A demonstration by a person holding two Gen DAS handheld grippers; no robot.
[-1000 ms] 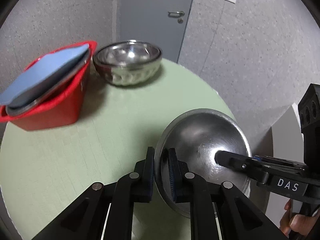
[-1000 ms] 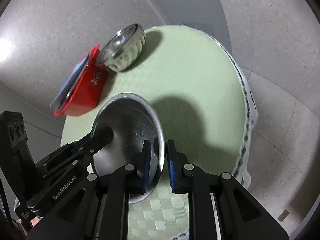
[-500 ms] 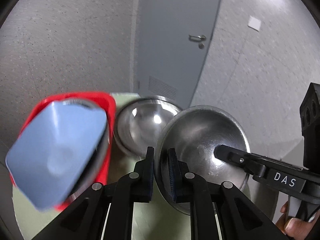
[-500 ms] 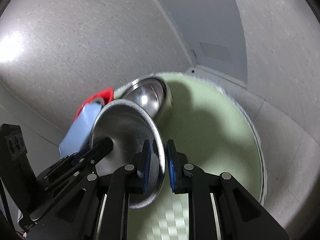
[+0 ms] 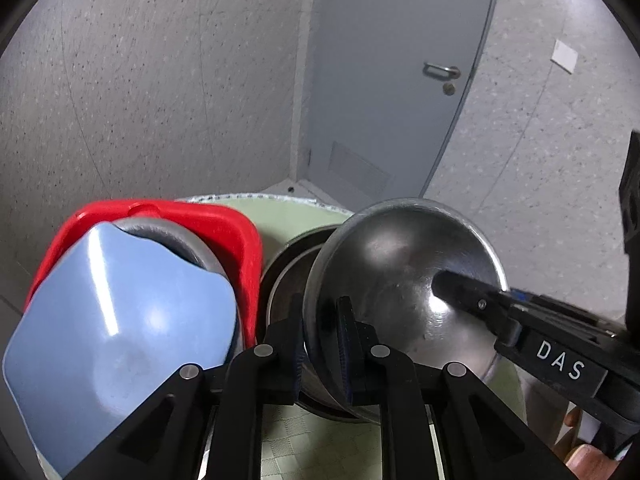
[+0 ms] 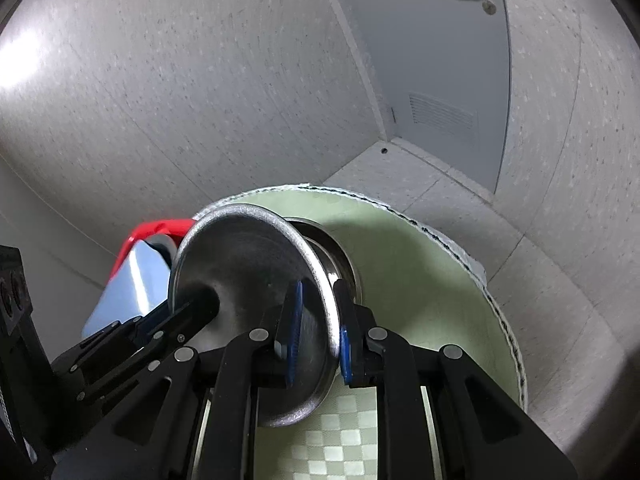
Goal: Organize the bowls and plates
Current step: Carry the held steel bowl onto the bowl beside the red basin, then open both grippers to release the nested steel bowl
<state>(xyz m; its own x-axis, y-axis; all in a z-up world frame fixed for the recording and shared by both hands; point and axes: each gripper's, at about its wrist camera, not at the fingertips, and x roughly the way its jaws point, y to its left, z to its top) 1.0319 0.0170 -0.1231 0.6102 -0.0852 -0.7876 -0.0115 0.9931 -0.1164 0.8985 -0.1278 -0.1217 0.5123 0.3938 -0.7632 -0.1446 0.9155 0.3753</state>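
Note:
I hold a steel bowl (image 5: 404, 292) between both grippers, each clamped on its rim. My left gripper (image 5: 320, 344) is shut on the near left rim. My right gripper (image 6: 316, 332) is shut on the opposite rim, and the bowl also shows in the right wrist view (image 6: 248, 276). The held bowl sits just over a second steel bowl (image 5: 288, 276) on the green table; whether they touch I cannot tell. That second bowl also shows behind the held one in the right wrist view (image 6: 336, 252).
A red bin (image 5: 224, 220) stands left of the bowls, holding a blue plate (image 5: 120, 328) and a grey plate (image 5: 168, 236) tilted inside. The round green table (image 6: 420, 280) ends close behind the bowls. A grey door (image 5: 400, 80) and walls lie beyond.
Both grippers have carried the steel bowl forward across the table, from the near edge to right over the second bowl beside the red bin. The grips have not changed.

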